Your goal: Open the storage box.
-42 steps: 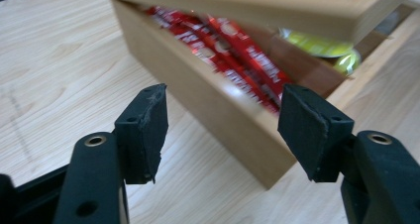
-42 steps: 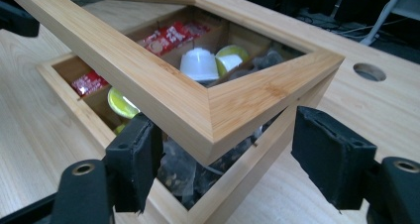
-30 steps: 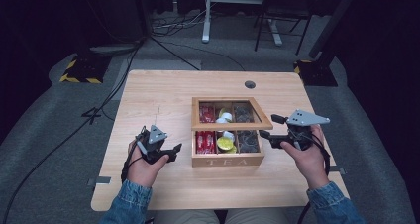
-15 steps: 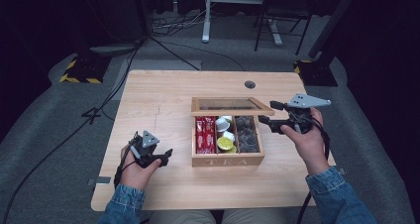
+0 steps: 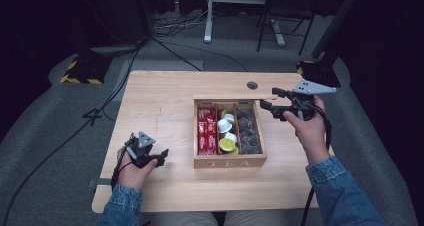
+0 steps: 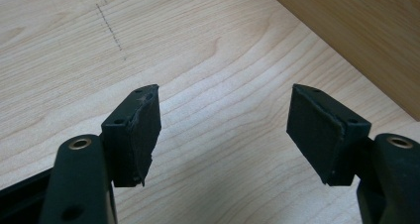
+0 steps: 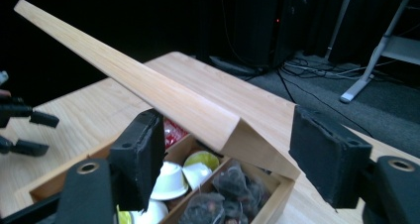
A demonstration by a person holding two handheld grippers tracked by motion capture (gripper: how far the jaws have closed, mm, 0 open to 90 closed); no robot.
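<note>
A wooden box marked TEA (image 5: 230, 162) stands on the table right of the middle. Its lid (image 5: 227, 97) is swung up at the back. Inside lie red packets (image 5: 205, 128), white and yellow capsules (image 5: 227, 133) and dark tea bags (image 5: 247, 128). My right gripper (image 5: 270, 100) is at the lid's right corner. In the right gripper view the raised lid (image 7: 148, 85) passes between the wide jaws of the gripper (image 7: 225, 149), which have just closed a little, with a gap on the right. My left gripper (image 5: 161, 157) rests low, left of the box, open and empty (image 6: 223, 120).
The table (image 5: 160, 101) is pale wood with a round cable hole (image 5: 252, 85) behind the box. The box's side wall (image 6: 356, 35) is close to the left gripper. Cables, a desk frame (image 5: 207, 16) and a yellow-black striped base (image 5: 82, 71) are on the floor beyond.
My right hand has moved back and up, and the lid has swung from low over the box to raised. My left hand has sunk a little toward the table.
</note>
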